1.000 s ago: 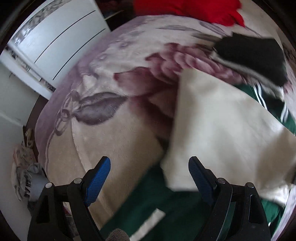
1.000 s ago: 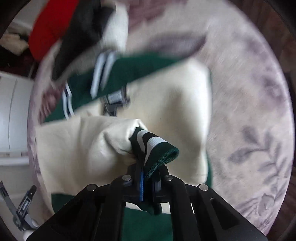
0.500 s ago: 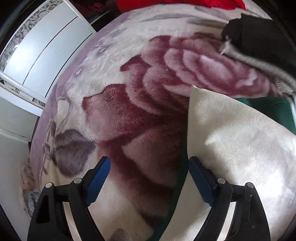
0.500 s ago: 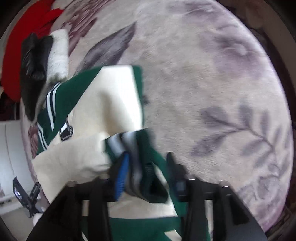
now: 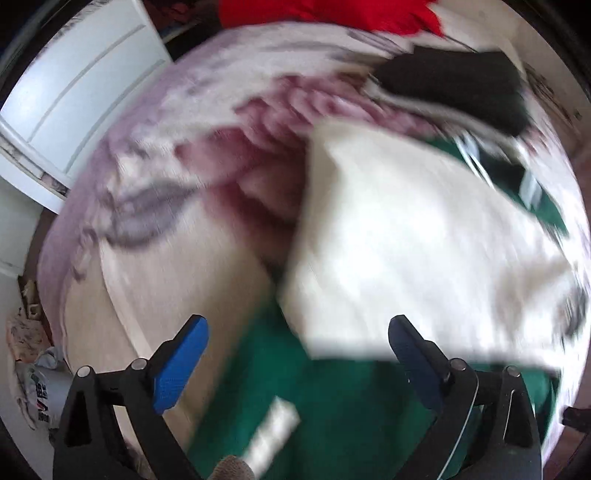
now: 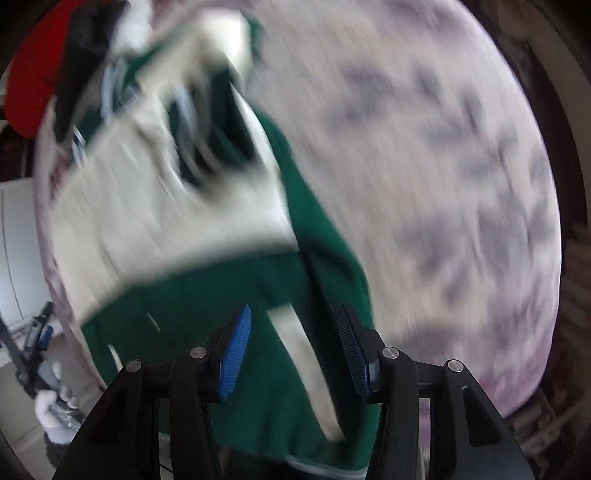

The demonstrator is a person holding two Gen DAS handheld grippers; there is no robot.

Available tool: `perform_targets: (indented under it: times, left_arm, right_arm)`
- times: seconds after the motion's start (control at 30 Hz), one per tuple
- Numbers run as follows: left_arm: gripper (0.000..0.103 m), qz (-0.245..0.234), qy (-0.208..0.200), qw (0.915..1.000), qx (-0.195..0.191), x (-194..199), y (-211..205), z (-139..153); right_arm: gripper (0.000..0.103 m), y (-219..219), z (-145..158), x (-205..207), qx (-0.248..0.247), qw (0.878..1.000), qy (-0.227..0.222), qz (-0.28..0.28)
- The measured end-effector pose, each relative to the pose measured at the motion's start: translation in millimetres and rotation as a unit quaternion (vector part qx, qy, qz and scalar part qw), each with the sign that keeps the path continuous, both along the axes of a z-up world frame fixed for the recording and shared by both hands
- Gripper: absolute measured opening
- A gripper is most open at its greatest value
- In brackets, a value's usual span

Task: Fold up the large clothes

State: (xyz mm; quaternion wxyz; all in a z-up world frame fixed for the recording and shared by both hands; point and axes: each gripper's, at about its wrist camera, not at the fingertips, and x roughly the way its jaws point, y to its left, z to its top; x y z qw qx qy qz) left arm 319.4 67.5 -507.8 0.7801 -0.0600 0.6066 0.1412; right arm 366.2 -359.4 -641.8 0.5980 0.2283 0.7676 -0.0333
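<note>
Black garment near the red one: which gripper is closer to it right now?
Left, probably. The black garment lies beyond the jacket's cream sleeve, ahead and right of the open left gripper. From the open right gripper, it sits at the far upper-left edge, past the whole jacket.

"What sort of place is this?"

"It's a bedroom in a home. See the bed? It has a soft blanket [image 5: 192, 206] with big pink and purple flowers on it."

"What else shows it?"

"Clothes are lying on the bed. There's a green and cream jacket [image 5: 406, 236], something black [image 5: 454, 88], and something red [image 5: 325, 14] at the far end."

"And beside the bed?"

"A white cupboard with drawers [image 5: 77, 92] stands close to it. Down low on the floor there's a little heap of stuff [image 5: 33, 354], too blurry to name."
</note>
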Motion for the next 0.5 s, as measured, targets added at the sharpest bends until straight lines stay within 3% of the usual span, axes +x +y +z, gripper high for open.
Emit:
perform_targets:
  times: [0.17, 0.27, 0.4, 0.5]
  left_arm:
    - [0.100, -0.043, 0.085, 0.9945, -0.044, -79.0, -50.1, -23.4]
    - [0.100, -0.027, 0.128, 0.9881, -0.082, -129.8, -57.3, -33.3]
    - [0.100, -0.002, 0.150, 0.9816, -0.118, -188.3, -55.2, -42.7]
    - [0.099, 0.024, 0.161, 0.9776, -0.133, -220.4, -38.8, -56.3]
  right_arm:
    - [0.051, -11.4, -25.0, -88.3, 0.016, 0.997, 0.069, -0.035]
    - [0.051, -4.6, -19.7, -126.0, 0.022, 0.996, 0.082, -0.027]
    - [0.051, 11.4, -5.3, -163.0, 0.034, 0.996, 0.081, -0.033]
    - [0.051, 48.8, -6.8, -194.4, 0.090, 0.990, 0.097, -0.042]
